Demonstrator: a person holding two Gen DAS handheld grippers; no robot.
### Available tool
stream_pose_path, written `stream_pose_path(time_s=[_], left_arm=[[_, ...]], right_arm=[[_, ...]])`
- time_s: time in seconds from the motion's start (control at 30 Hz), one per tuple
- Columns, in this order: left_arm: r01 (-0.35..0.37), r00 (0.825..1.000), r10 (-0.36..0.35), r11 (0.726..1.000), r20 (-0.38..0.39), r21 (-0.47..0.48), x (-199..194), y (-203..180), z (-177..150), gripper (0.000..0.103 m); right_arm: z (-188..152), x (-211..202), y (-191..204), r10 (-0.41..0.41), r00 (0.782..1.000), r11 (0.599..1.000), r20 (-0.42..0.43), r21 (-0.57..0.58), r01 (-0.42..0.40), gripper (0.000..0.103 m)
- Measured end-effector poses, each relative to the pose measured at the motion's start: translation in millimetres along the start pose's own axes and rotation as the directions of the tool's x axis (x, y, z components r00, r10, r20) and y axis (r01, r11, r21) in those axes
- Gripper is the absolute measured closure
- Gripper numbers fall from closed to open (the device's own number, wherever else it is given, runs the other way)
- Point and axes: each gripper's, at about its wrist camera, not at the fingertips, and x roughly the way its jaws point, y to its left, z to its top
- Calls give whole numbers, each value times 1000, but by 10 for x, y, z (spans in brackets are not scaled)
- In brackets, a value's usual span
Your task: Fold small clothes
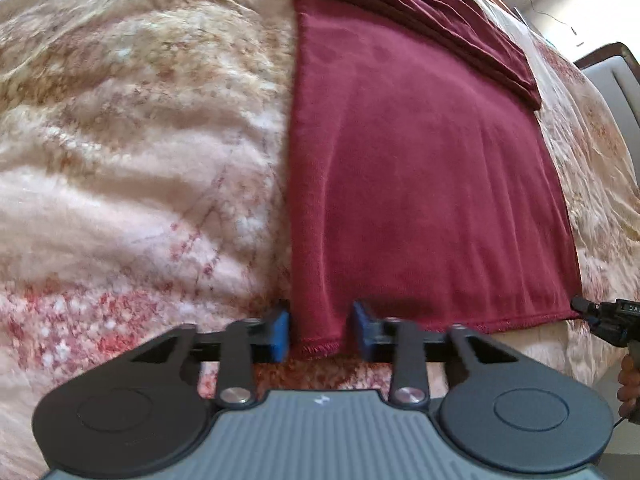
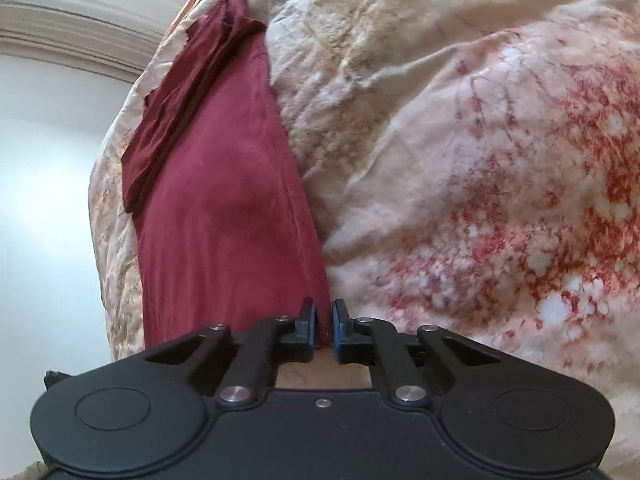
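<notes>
Floral bedspread (image 1: 120, 168), cream with red and tan blotches, rumpled, covers the bed; pale wall and a moulding show beyond its edge in the right wrist view.

Maroon garment (image 1: 420, 168) lies flat on the bedspread, its long axis running straight away from both tools. Near hem is closest to the cameras. Far end already carries a doubled-over layer, probably a sleeve or upper part folded in; cannot tell which.

Left gripper (image 1: 320, 330): blue pads narrowed onto the near hem at its left corner, a bunched tuck of cloth pinched between them. Gap looks wider than on the other tool, filled by gathered fabric.

Right gripper (image 2: 324, 330): pads nearly together, a thin edge of the hem corner nipped between them. In the left wrist view its black tip (image 1: 592, 312) sits at the hem's right corner, a bare hand just visible behind it at the frame edge.

Key relation: both tools sit at the same near edge, one on each corner, well apart across the garment's width, with the whole cloth stretching forward from them. Neither hand is nearer the far end.

Judgement: the next move is likely to lift the hem and carry it forward along the long axis to meet the far end. Risk: uneven lift skews the fold; the right tool's thin pinch may slip.
</notes>
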Motion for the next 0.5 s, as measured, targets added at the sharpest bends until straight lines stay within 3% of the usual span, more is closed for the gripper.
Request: stream_pose_path(time_s=[0.1,0.2,0.3,0.5], left_arm=[[4,1000,-4,999,10,-34,-48,44,5,97],[55,996,-52,998,67,-35,-336,124,-80,98],[27,998,-26,999,54,-27,-417,239,-162,98],[-44,999,44,999,-18,-13,-143,230,-115,98]], right_arm=[[-1,-62,51,42,999,999,-17,6,-42,97],[31,-276,71,79,996,996,-38,-25,-80,97],[20,-329,11,43,996,998,-75,-32,-46,97],[-30,-27,58,-70,989,995,-127,-81,60,96]])
